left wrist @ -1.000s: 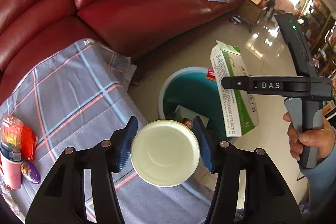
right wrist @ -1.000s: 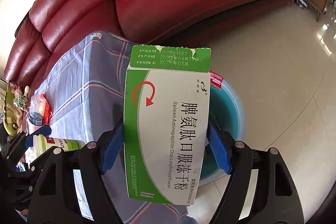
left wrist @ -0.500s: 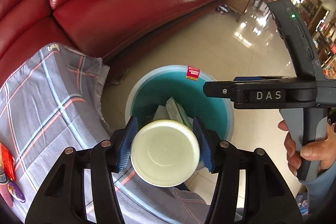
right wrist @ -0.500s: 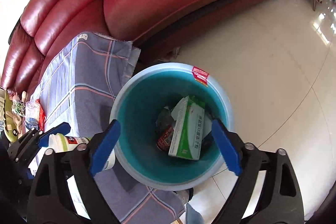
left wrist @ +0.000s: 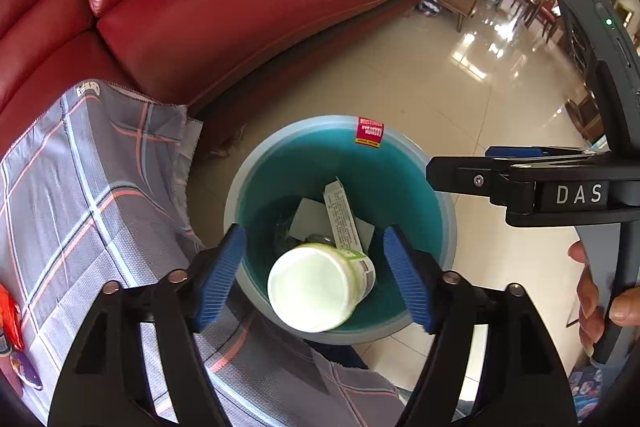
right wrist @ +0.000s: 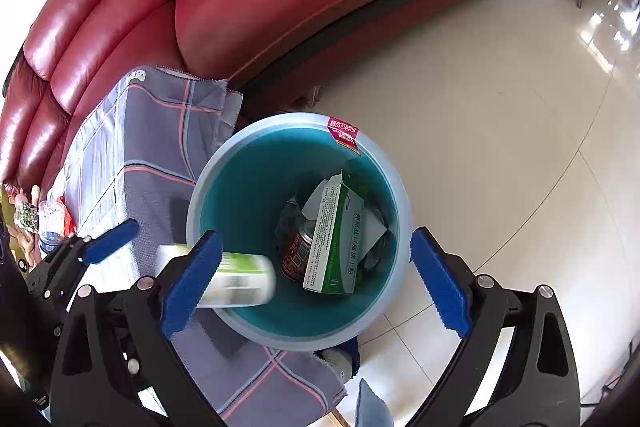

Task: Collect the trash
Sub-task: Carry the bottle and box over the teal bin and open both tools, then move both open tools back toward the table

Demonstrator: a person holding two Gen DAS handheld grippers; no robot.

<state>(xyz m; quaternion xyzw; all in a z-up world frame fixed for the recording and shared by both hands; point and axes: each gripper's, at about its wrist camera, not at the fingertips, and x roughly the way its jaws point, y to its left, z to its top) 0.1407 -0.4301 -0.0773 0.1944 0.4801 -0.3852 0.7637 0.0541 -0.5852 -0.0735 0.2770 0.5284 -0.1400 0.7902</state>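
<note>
A teal trash bin [left wrist: 436, 187] [right wrist: 384, 163] stands on the floor beside the cloth-covered table. My left gripper [left wrist: 314, 275] is open above it. A white bottle with a green label [left wrist: 320, 287] [right wrist: 240, 281] is loose between its jaws, falling into the bin, blurred in the right wrist view. My right gripper [right wrist: 316, 283] is open and empty above the bin. It also shows from the side in the left wrist view [left wrist: 472, 171]. Inside the bin lie a green and white medicine box [right wrist: 336, 239] [left wrist: 344, 219], a red can [right wrist: 298, 251] and white paper [left wrist: 308, 223].
A grey plaid cloth [left wrist: 80, 195] [right wrist: 152, 155] covers the table left of the bin. Snack packets [left wrist: 8, 311] and a small bottle [right wrist: 50, 223] sit at its left end. A red leather sofa [left wrist: 240, 11] runs behind. Tiled floor [right wrist: 500, 115] lies to the right.
My left gripper opened and let go of the white bottle, which now drops toward the bin. My right gripper let go of the green box earlier; it lies in the bin. Both moved over the bin.
</note>
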